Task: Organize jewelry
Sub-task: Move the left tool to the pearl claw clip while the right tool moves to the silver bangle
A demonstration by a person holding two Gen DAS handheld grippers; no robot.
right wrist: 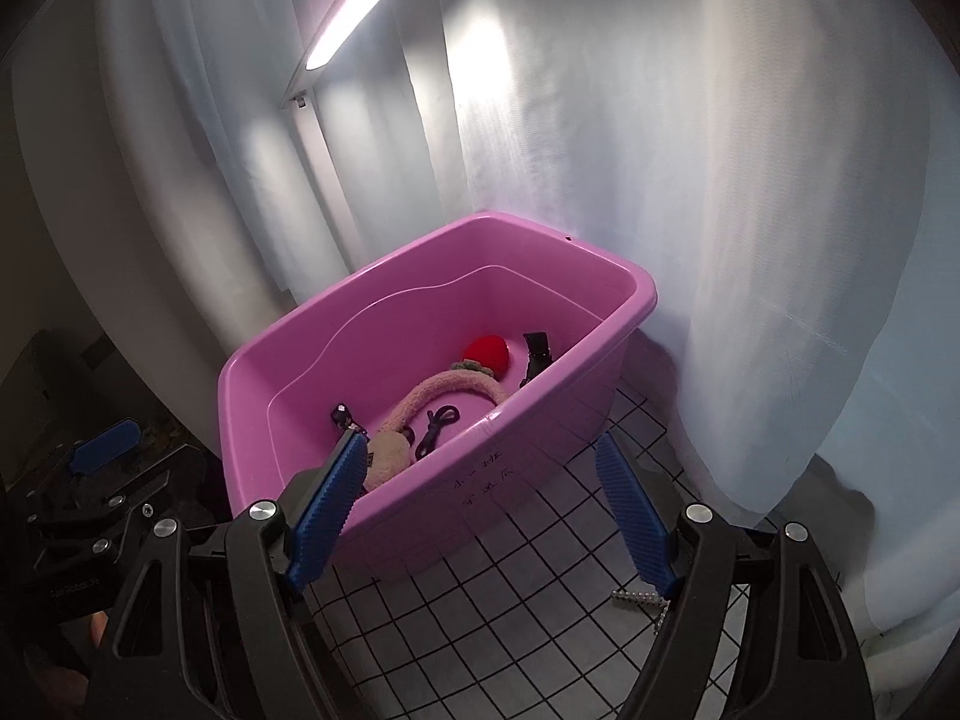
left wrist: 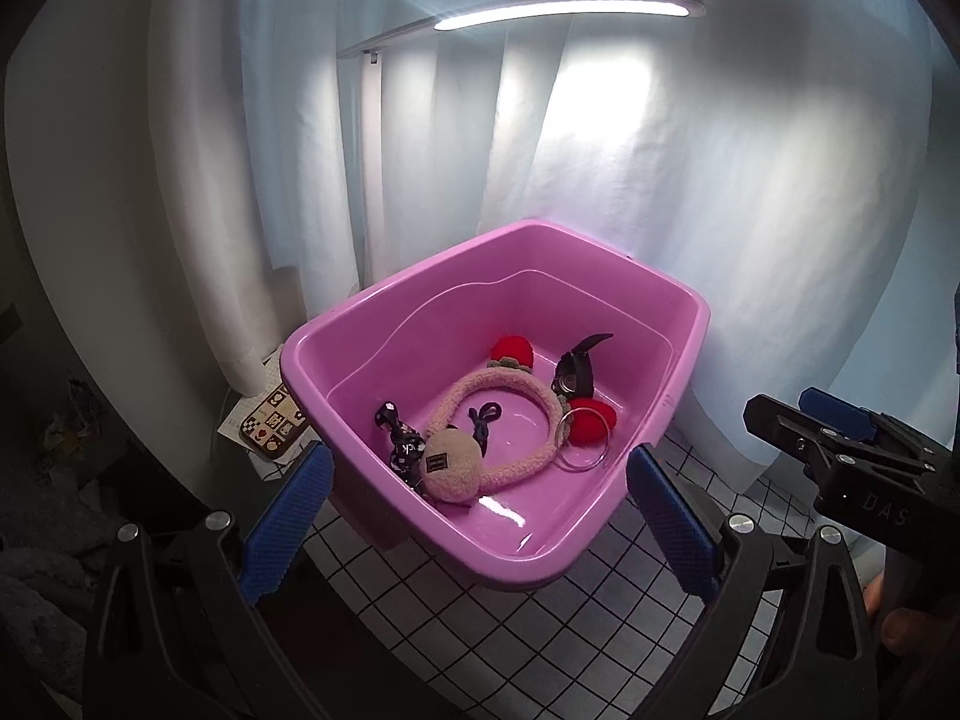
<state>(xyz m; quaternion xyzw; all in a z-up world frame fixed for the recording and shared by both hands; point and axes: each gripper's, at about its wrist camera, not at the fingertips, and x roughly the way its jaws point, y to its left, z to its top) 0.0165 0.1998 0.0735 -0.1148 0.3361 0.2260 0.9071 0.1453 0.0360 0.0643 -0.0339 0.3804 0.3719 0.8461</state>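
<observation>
The pink tub [left wrist: 414,324] stands on the checked counter [left wrist: 468,624] at twelve o'clock from both hand-held grippers, the left [left wrist: 480,516] and the right [right wrist: 480,510], each with blue pads spread wide and nothing between them. Inside lie one fuzzy headband [left wrist: 510,396], two red pom-poms [left wrist: 513,351], one clear ring [left wrist: 585,438], one black watch [left wrist: 573,372] and two dark ties [left wrist: 483,423]. From the right, the tub's near wall hides half the contents, and a bead chain [right wrist: 639,599] at five o'clock is partly covered by a pad.
</observation>
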